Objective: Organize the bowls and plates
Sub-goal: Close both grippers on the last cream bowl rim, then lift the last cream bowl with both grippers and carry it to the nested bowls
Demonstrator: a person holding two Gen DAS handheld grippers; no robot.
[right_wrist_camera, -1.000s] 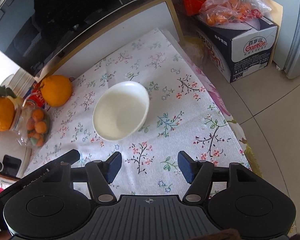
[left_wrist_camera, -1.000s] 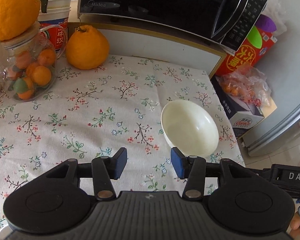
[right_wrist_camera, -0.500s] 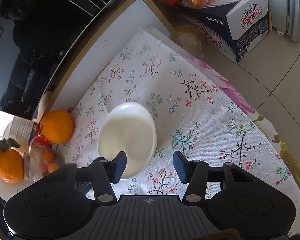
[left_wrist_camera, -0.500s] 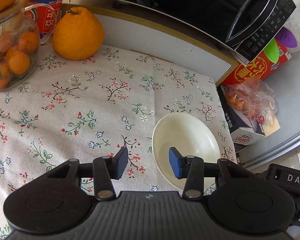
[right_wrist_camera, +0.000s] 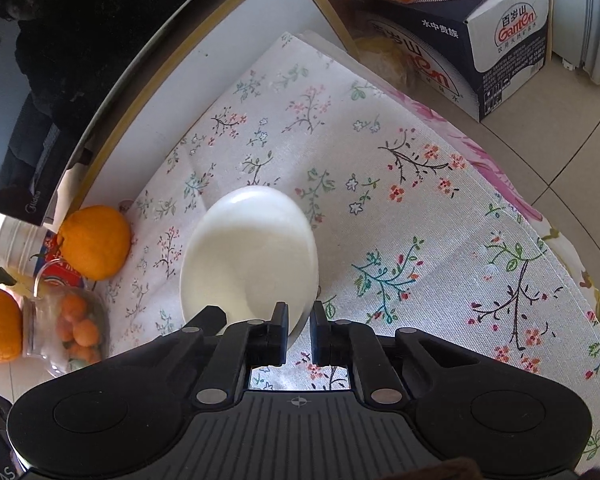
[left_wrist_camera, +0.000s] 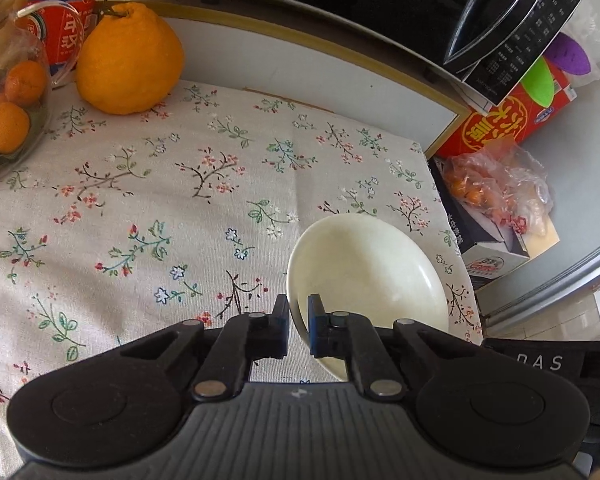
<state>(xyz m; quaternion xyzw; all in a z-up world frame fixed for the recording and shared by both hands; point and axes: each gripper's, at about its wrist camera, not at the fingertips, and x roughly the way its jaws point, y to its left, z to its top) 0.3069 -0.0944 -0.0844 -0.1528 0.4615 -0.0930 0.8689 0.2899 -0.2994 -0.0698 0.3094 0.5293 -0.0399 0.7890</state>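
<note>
Both grippers are on the one white bowl [left_wrist_camera: 366, 276], which sits on the flowered cloth of the bench [left_wrist_camera: 148, 200], directly ahead of each set of fingers. My left gripper [left_wrist_camera: 298, 322] has just been closing and is now clamped on the bowl's near rim, one finger inside the wall, one outside. My right gripper [right_wrist_camera: 299, 328] has likewise just been closing; its jaws stand nearly together over the rim on the opposite side, and I judge them pinched on that edge.

Risks noted. The rim is thin, glazed and curved, so either pinch may slip if the bowl is lifted unevenly. Two grips on a rigid bowl will fight each other if my hands diverge. The bowl lies near the cloth's edge above the floor [right_wrist_camera: 548, 152]; a slip there likely means breakage. Dragging could bunch the cloth.
</note>
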